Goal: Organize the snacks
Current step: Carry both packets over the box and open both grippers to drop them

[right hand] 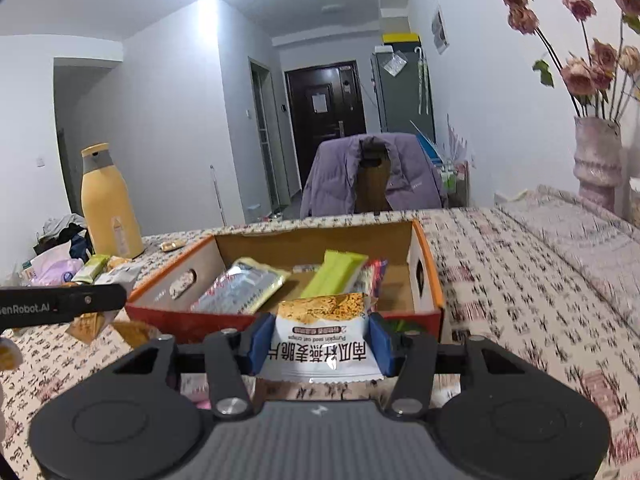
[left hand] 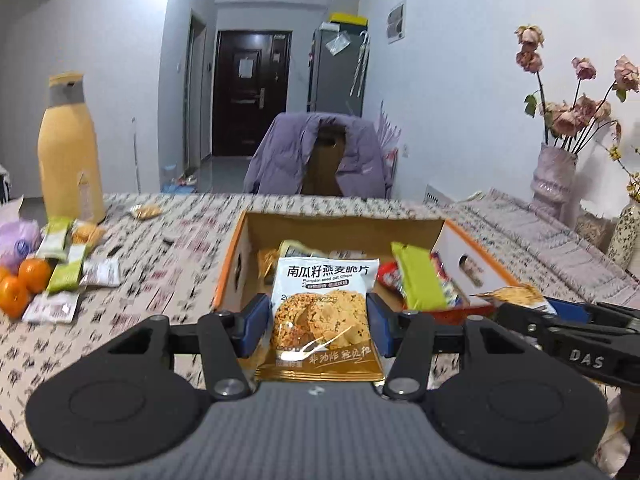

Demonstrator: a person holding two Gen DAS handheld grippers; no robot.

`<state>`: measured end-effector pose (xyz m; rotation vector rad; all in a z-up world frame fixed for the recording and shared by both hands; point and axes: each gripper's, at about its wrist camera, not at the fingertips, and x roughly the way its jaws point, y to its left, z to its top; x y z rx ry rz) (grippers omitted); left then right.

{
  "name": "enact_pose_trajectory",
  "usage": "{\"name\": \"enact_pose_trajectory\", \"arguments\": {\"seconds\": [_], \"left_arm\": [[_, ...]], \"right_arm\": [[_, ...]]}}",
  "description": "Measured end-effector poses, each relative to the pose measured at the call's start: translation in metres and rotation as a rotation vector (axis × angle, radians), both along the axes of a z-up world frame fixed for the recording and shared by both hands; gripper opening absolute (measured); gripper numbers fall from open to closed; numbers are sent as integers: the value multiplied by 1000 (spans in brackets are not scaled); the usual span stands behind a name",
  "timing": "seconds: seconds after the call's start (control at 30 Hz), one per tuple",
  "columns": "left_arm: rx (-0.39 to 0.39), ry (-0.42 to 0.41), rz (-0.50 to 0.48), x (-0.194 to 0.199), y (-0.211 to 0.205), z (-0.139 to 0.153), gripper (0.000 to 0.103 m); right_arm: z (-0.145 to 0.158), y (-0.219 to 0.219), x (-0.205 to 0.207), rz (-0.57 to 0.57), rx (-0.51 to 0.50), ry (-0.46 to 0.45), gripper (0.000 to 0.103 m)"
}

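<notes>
A: Left gripper (left hand: 318,322) is clamped on an oat crisp packet (left hand: 322,312); right gripper (right hand: 318,344) on a second packet (right hand: 326,336), both before the box (right hand: 428,280).

B: Risk: thin packets slip out short of it if released early.

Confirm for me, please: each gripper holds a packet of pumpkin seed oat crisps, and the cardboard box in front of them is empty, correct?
Not quite: the box is not empty. The right wrist view shows a green packet and a silvery packet inside. The left gripper and right gripper do each hold a crisps packet.
</notes>
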<state>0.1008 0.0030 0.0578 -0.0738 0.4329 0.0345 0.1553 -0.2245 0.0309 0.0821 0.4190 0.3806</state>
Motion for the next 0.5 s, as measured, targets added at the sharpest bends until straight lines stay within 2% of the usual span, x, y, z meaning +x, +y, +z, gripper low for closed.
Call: {"name": "enact_pose_trajectory", "arguments": {"seconds": [0.2, 0.5], "left_arm": [[14, -37, -6, 22, -11, 11, 54], [18, -35, 10, 64, -15, 13, 54]], "right_arm": [[15, 8, 20, 9, -15, -39, 51], [30, 21, 58, 20, -11, -72, 51]]}}
